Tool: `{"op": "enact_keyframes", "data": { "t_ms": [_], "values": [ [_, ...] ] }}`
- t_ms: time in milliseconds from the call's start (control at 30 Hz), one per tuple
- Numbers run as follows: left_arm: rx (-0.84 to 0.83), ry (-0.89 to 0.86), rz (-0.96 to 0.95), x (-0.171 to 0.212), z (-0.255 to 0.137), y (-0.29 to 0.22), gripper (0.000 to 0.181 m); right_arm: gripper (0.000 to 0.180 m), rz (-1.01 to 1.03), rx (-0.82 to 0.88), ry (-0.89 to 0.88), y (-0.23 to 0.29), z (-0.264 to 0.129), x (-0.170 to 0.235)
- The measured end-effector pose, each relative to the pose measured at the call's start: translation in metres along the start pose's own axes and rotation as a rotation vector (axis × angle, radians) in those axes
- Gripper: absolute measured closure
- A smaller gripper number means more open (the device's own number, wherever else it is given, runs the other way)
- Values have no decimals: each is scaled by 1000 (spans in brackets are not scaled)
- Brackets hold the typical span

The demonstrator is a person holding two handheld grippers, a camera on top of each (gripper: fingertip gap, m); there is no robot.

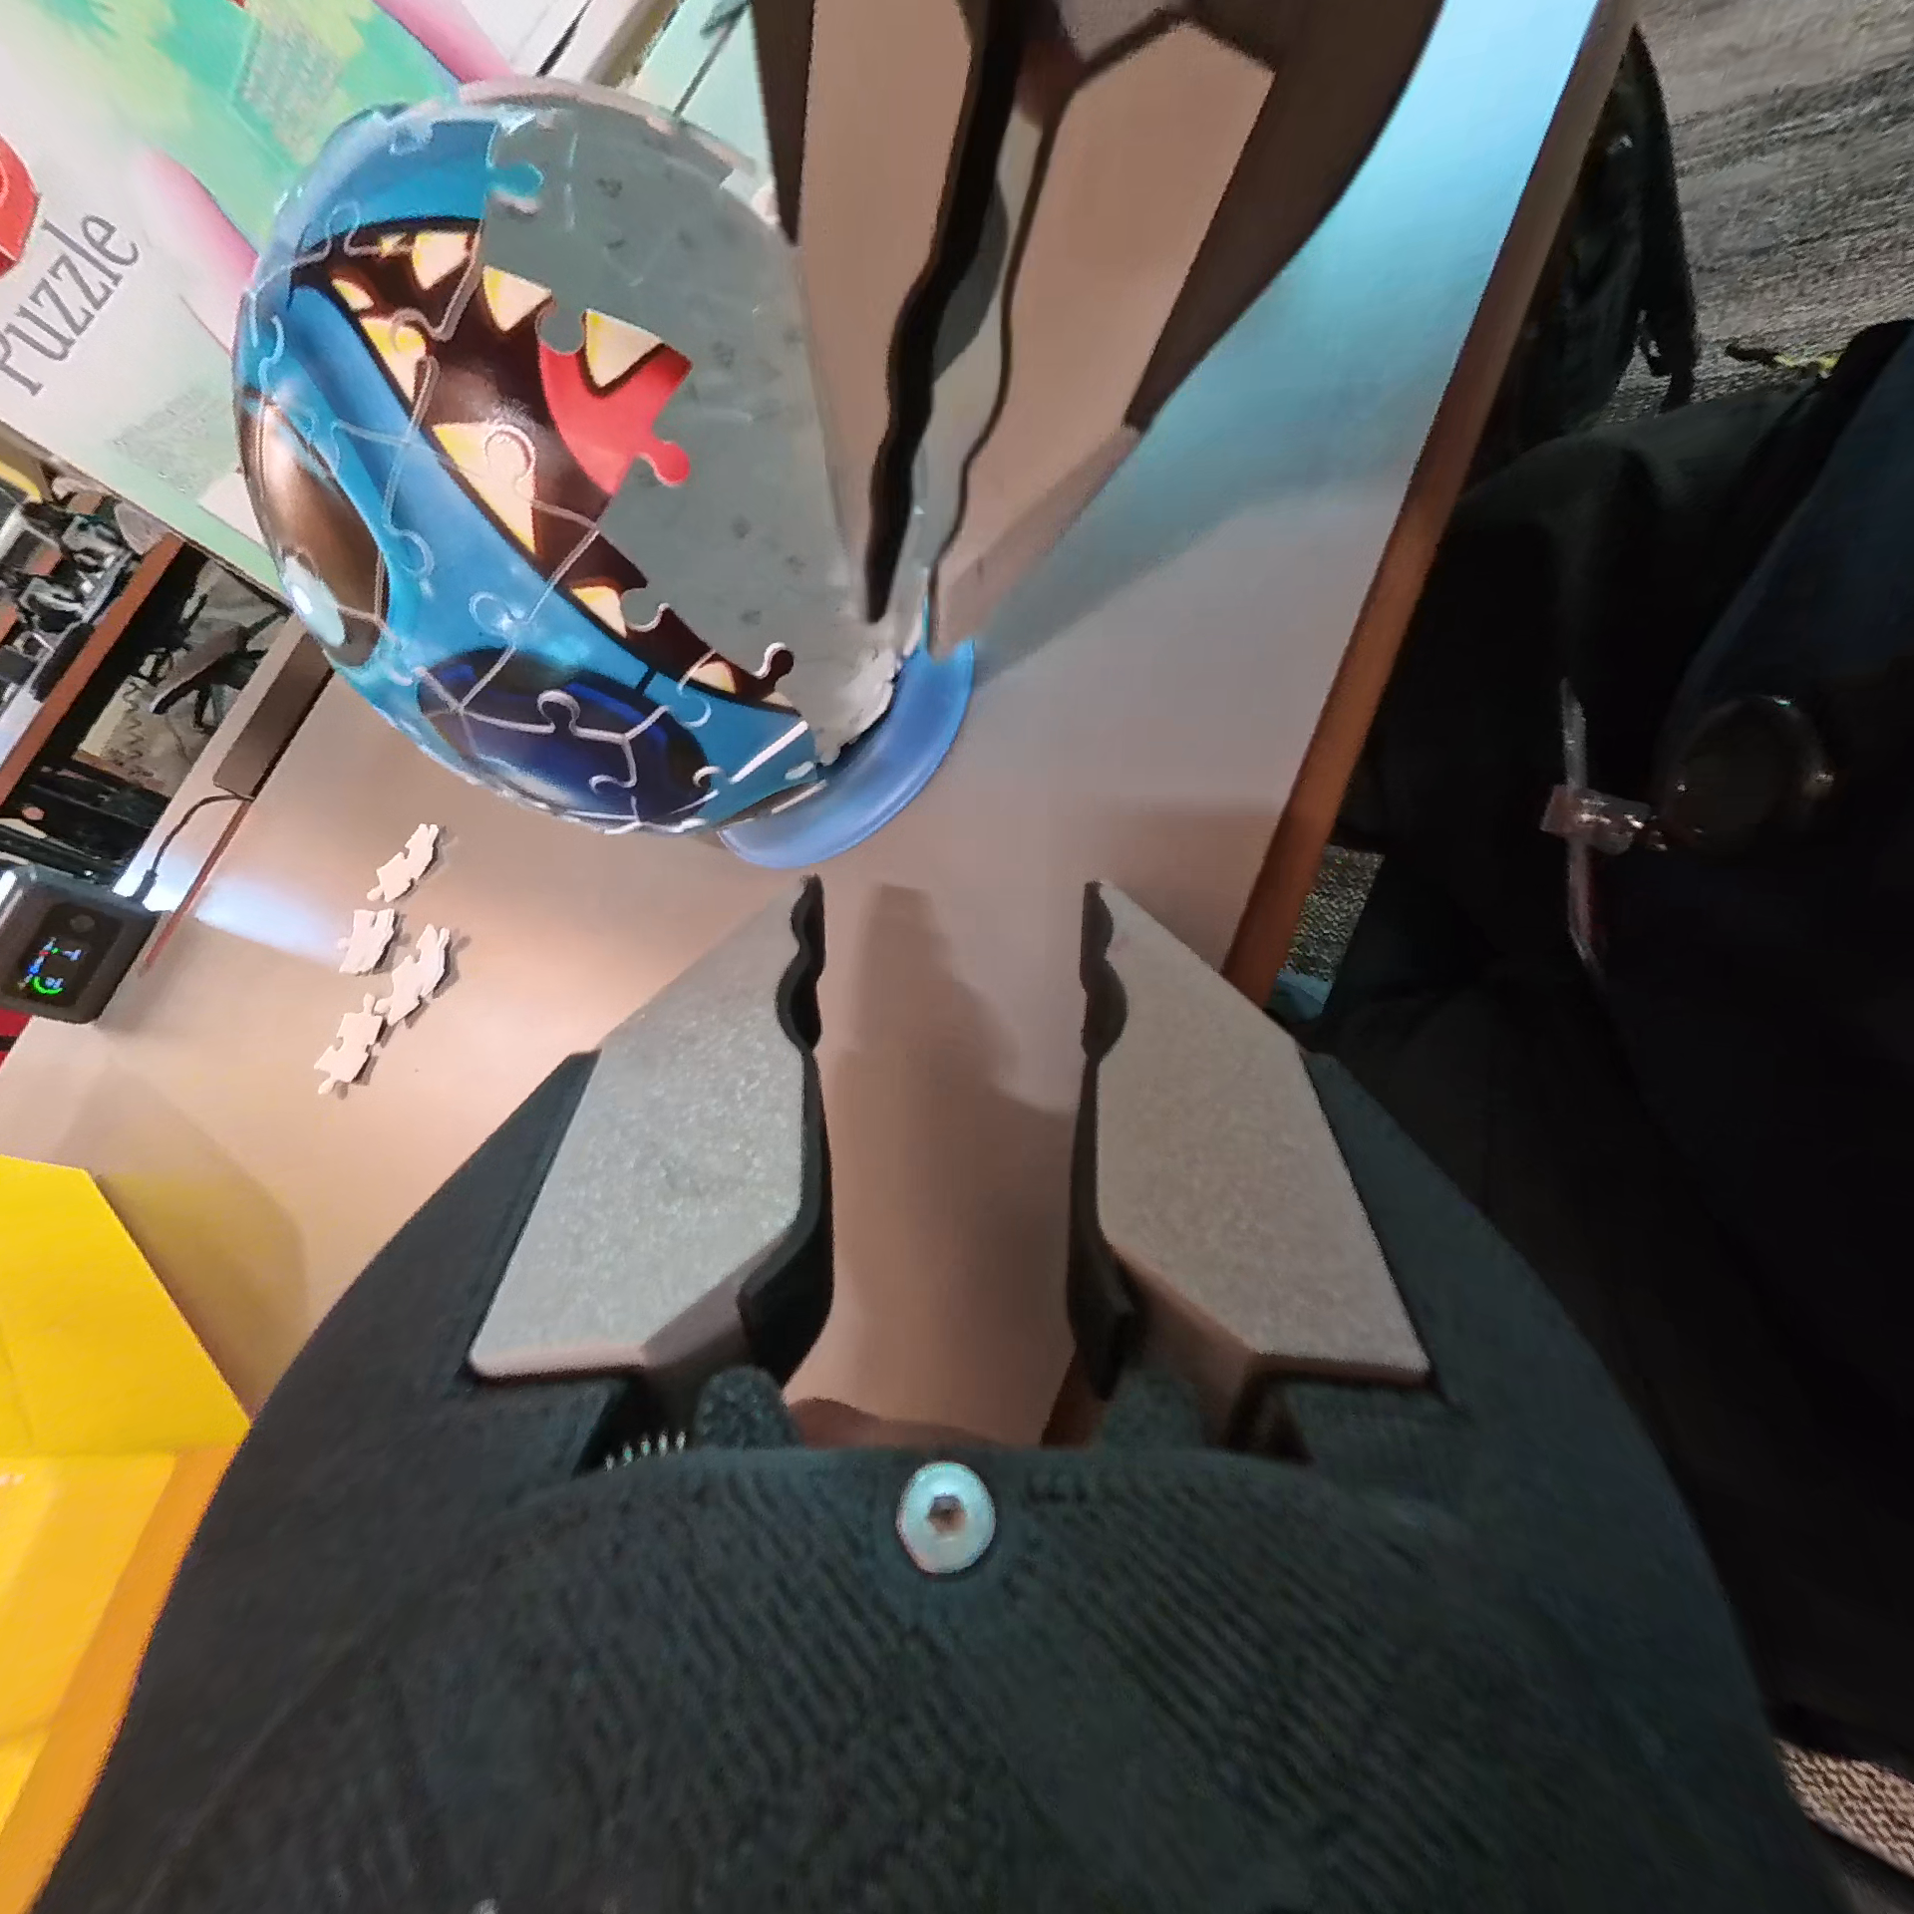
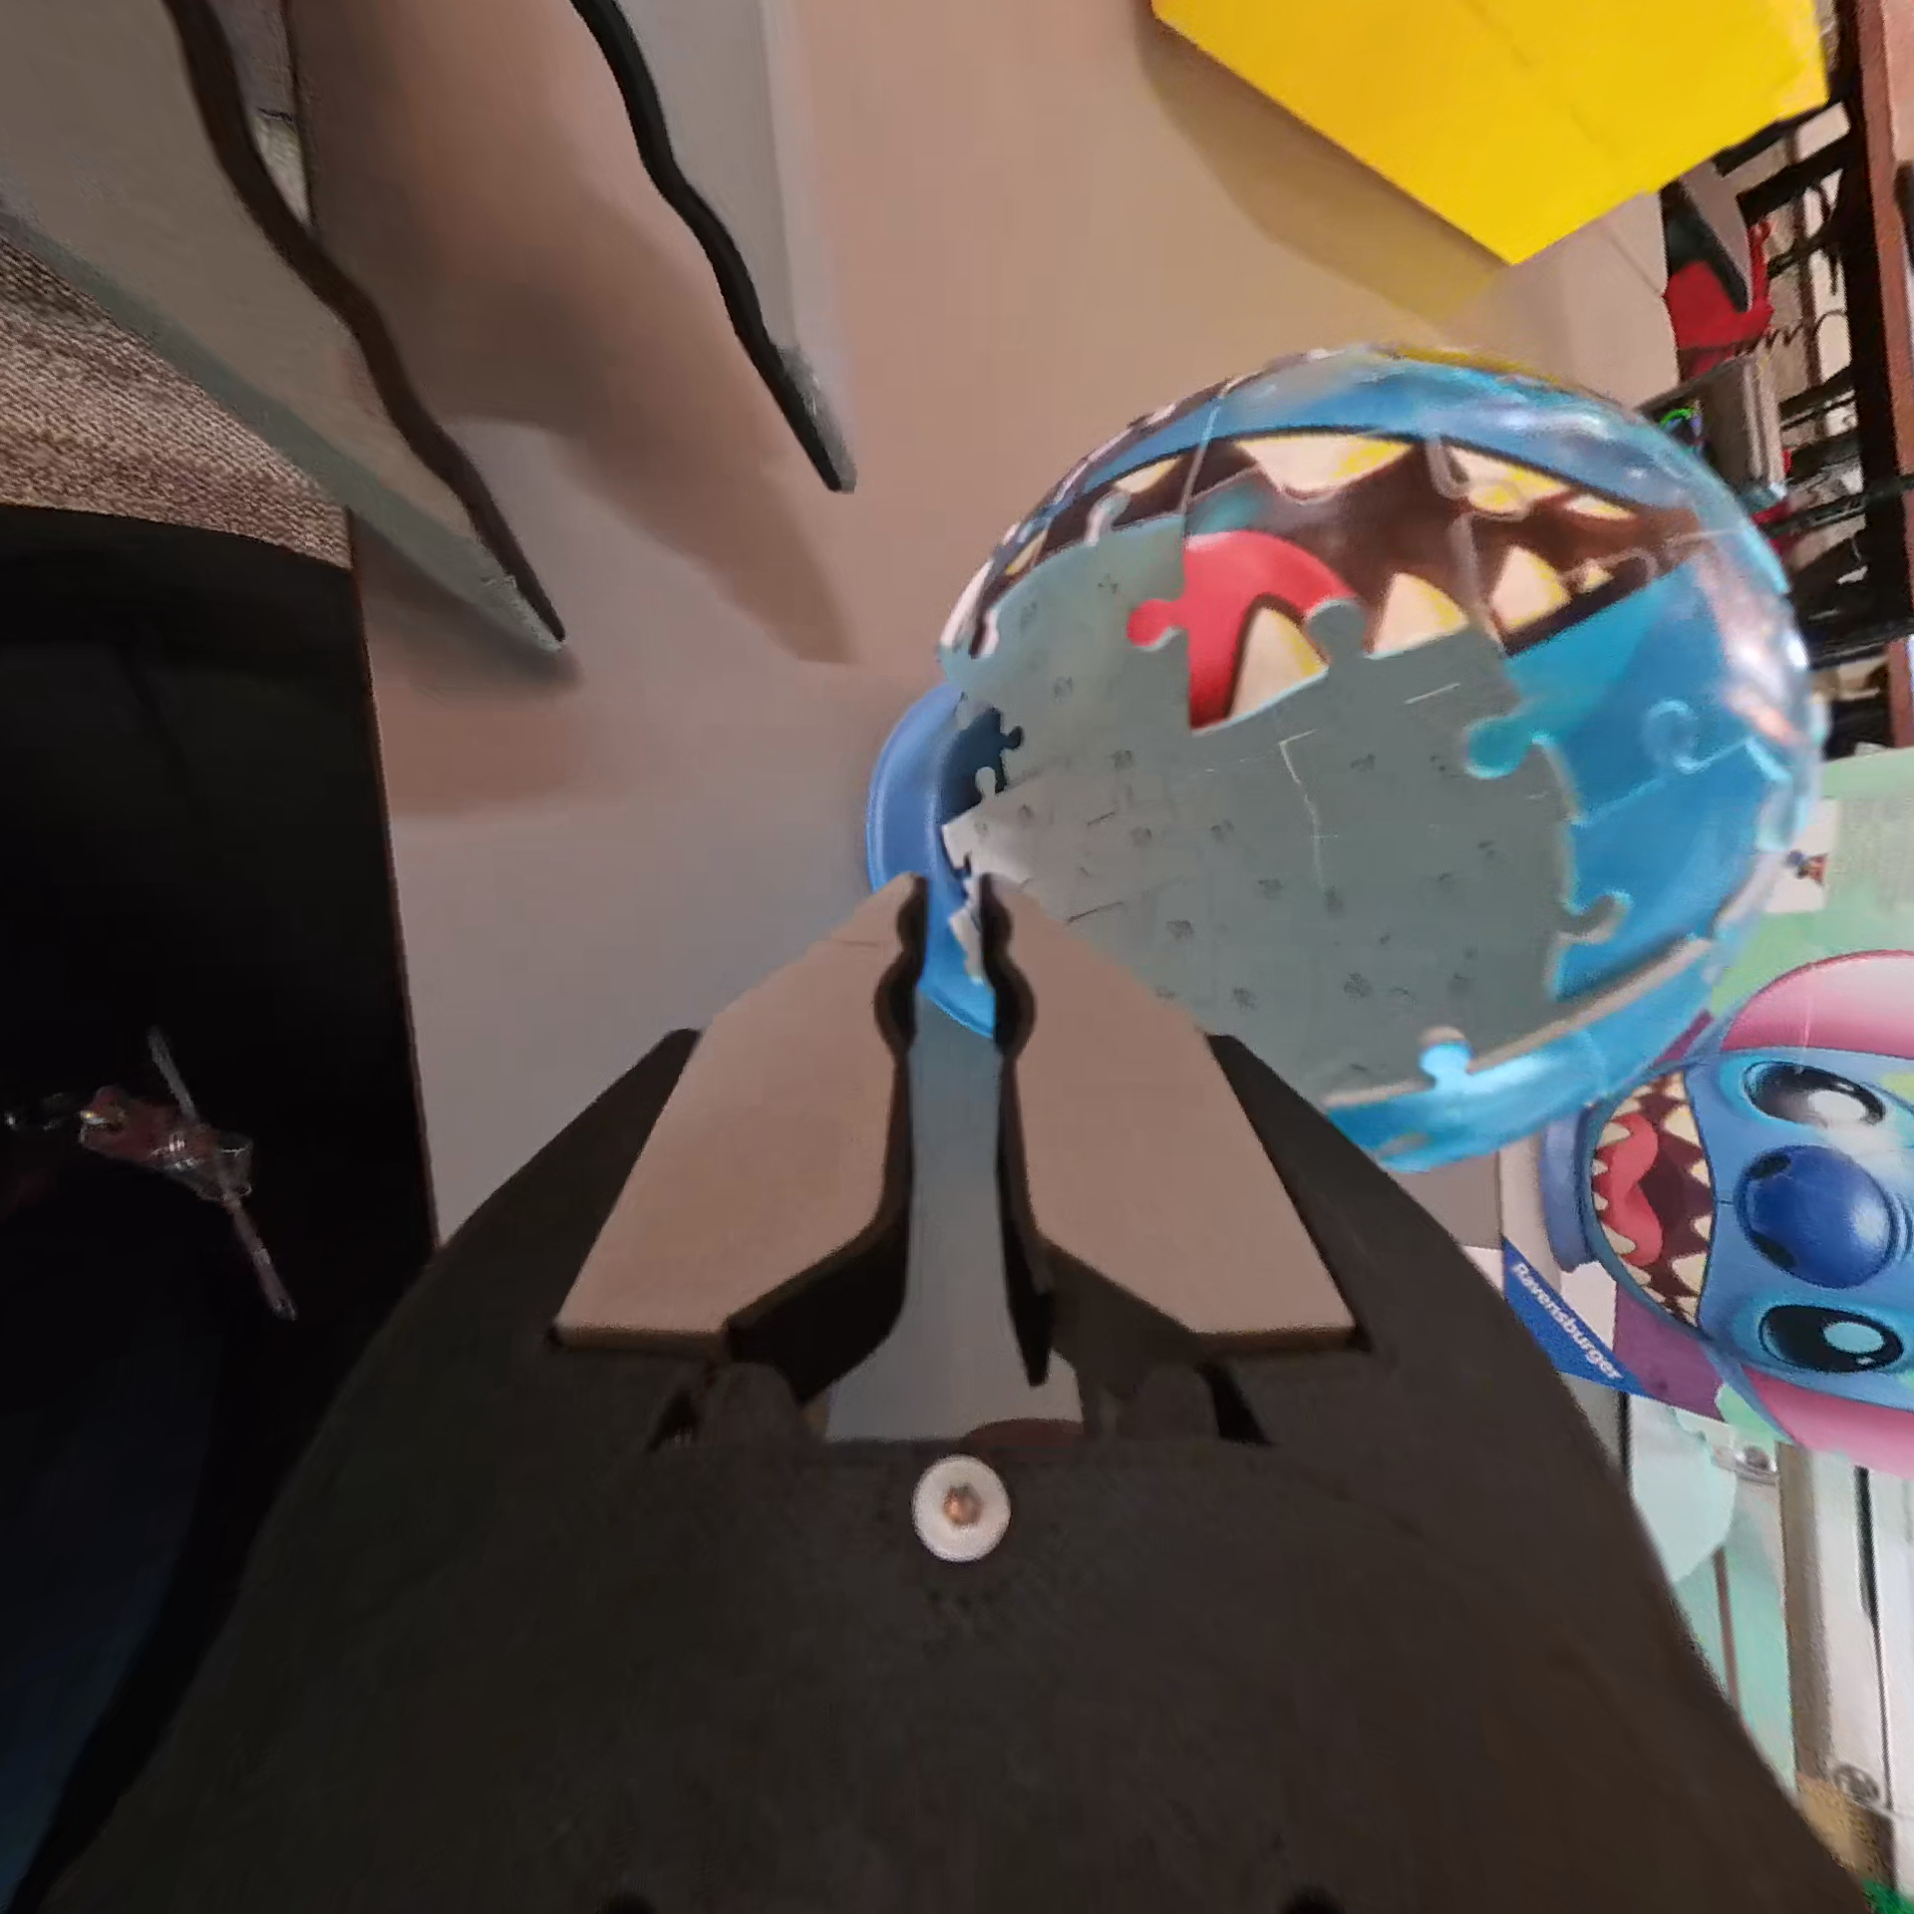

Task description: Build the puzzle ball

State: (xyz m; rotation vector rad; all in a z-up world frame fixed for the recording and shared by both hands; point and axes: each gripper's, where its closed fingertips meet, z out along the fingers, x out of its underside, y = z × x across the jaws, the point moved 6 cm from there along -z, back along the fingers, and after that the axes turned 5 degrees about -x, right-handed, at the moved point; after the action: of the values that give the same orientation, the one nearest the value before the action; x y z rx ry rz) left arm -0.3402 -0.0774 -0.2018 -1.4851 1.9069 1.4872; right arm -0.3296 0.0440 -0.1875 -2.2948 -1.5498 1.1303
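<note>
Nearest in the left wrist view, the left gripper [image 1: 948, 911], black-bodied with grey finger plates, stood released, its jaws wide apart over the bare tan tabletop [image 1: 994, 808] and gripping nothing. Just beyond its tips sat the partly built puzzle ball [image 1: 539, 497], a hollow sphere of curved plastic pieces printed with a blue cartoon face and toothy mouth, resting on a round translucent blue stand ring [image 1: 891, 766]. A large gap in the shell showed the grey inner side of the far pieces. The right gripper [image 1: 911, 611] reached in from the far side, its jaws nearly together at the ball's lower edge where shell met ring. In the right wrist view that same gripper [image 2: 951, 911] appeared clenched on the rim of the ball at the ring, with a pale piece edge between its tips; whether it pinched a loose piece or only the shell's edge could not be told. To the near left of the ball lay a few loose white puzzle pieces [image 1: 388, 974], face down, well apart from both grippers. Farther left stood a yellow box [image 1: 83, 1346] and, at the far left, the printed puzzle carton [image 1: 114, 269]. The step in hand looked like steadying or seating at the opening's lower rim. The next move probably called for the left gripper to fetch a loose piece and press it in while the right braced the ball.
</note>
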Motion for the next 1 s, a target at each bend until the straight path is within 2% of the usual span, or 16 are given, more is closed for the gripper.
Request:
{"op": "enact_keyframes", "data": {
  "t_ms": [33, 100, 367, 500, 600, 700, 733, 900, 1000],
  "values": [
    [1, -5, 1, -1, 0, -1, 133, 163, 13, -10, 2, 1, 2, -1],
    [4, -10, 3, -2, 1, -2, 133, 151, 46, -31, -7, -1, 7, -3],
    [8, -26, -9, 2, -4, -4, 134, 141, 70, -63, 2, 0, 18, -10],
    [4, -32, -14, 4, -6, -3, 135, 138, 23, -57, -31, 6, 9, -18],
    [8, -34, -20, 5, -6, -1, 135, 137, -8, -37, 11, 6, 10, -17],
    [9, -34, -11, 5, -7, -2, 135, 128, 23, -76, 57, 6, 18, -16],
    [9, -31, -8, 6, -7, -3, 135, 134, 35, -96, 59, 7, 19, -17],
    [7, -34, -13, 8, -10, -2, 135, 125, 78, -148, 78, 6, 19, -19],
    [8, -38, -16, 9, -11, -1, 135, 129, 90, -171, 89, 7, 19, -19]
  ]
}}
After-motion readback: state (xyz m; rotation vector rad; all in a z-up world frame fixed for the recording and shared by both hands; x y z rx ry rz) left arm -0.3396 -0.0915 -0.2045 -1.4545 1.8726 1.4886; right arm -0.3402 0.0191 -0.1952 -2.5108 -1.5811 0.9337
